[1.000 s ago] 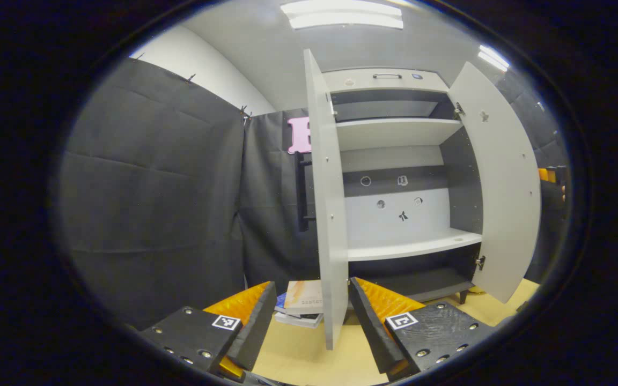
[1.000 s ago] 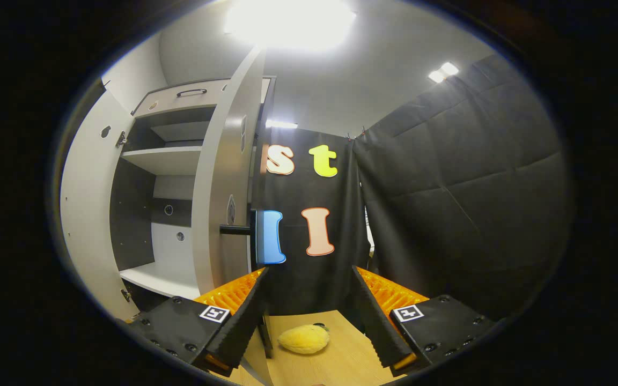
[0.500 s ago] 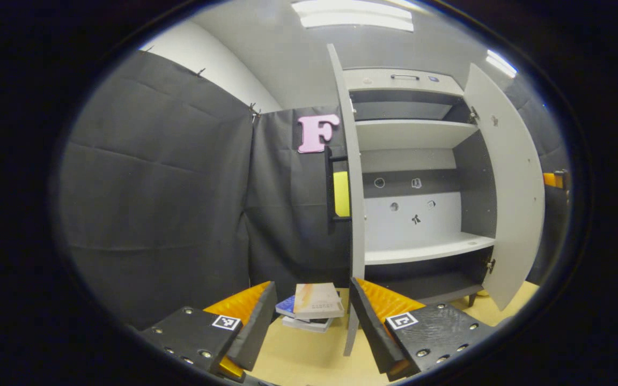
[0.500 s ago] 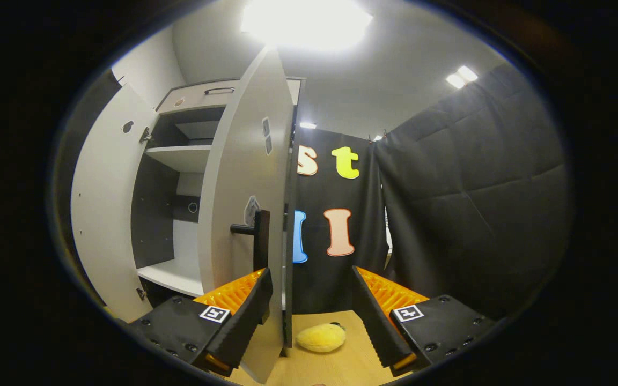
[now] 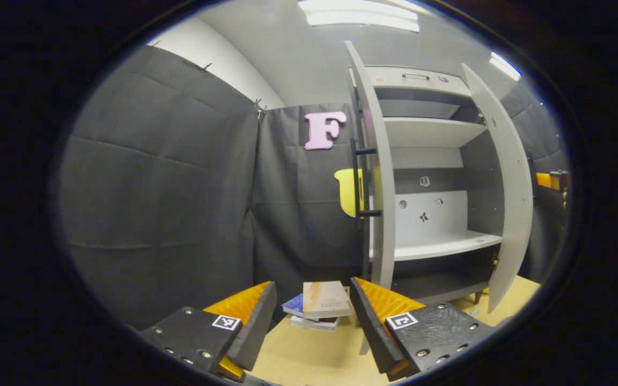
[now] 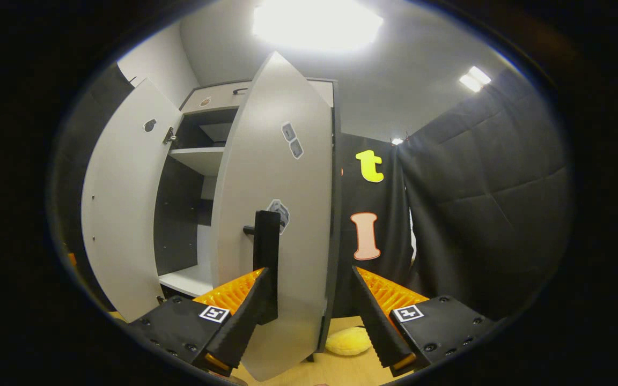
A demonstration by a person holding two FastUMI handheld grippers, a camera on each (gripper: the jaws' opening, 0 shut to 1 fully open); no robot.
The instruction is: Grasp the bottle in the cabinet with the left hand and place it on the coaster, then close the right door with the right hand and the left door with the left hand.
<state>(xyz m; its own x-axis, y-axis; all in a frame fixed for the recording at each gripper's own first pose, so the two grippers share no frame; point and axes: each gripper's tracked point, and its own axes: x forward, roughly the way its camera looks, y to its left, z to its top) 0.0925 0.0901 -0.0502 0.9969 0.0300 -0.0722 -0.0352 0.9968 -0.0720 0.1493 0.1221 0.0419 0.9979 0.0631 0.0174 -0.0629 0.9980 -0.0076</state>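
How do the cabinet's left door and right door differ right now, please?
In the left gripper view, the left door stands nearly edge-on, its dark bar handle facing the cloth; the right door shows its inner face, angled partway shut. Both are pale grey panels, and neither is closed.

A: How many cabinets are standing in the booth?

B: One is showing, with two doors hanging on it: a left door and a right door.

A: How many door handles are showing?

B: Two. One black bar handle is sitting on the left door, and one handle on the right door.

A: Shelves?

B: Two light shelves are showing inside: an upper shelf and a lower shelf.

A: Anything lying on the table?

B: One stack of books, about three, and one yellow plush toy.

A: Ceiling lights?

B: Two are glowing in the left gripper view.
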